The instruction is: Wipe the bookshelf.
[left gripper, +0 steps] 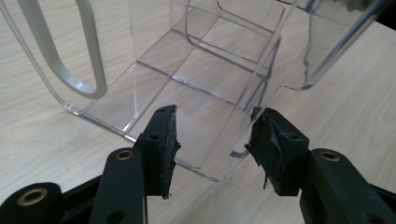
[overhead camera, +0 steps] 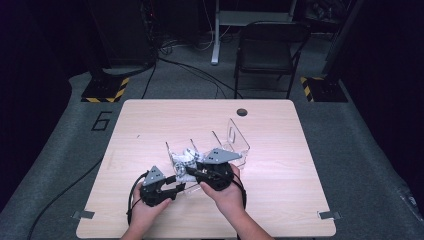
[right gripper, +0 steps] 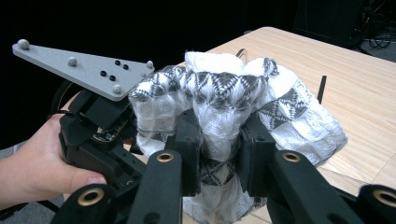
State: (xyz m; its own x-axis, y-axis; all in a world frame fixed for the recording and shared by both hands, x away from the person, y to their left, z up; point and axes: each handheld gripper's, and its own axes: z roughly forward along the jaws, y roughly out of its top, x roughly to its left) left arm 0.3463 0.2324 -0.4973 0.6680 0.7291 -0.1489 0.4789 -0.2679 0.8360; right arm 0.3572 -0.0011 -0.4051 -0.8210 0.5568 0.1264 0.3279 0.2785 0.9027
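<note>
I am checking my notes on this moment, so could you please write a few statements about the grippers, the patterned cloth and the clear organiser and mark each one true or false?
1. The right gripper is clamped on a white cloth bundle with a grey woven pattern. True.
2. The left gripper has its jaws pressed shut on the cloth. False: its jaws stand apart, with an end of the clear plastic divided organiser between them and no pad pressing on it.
3. The organiser rests on a light wooden table. True.
4. The table bears a green cutting mat. False: its bare wood shows.
5. A black chair stands beyond the table's far edge. True.
</note>
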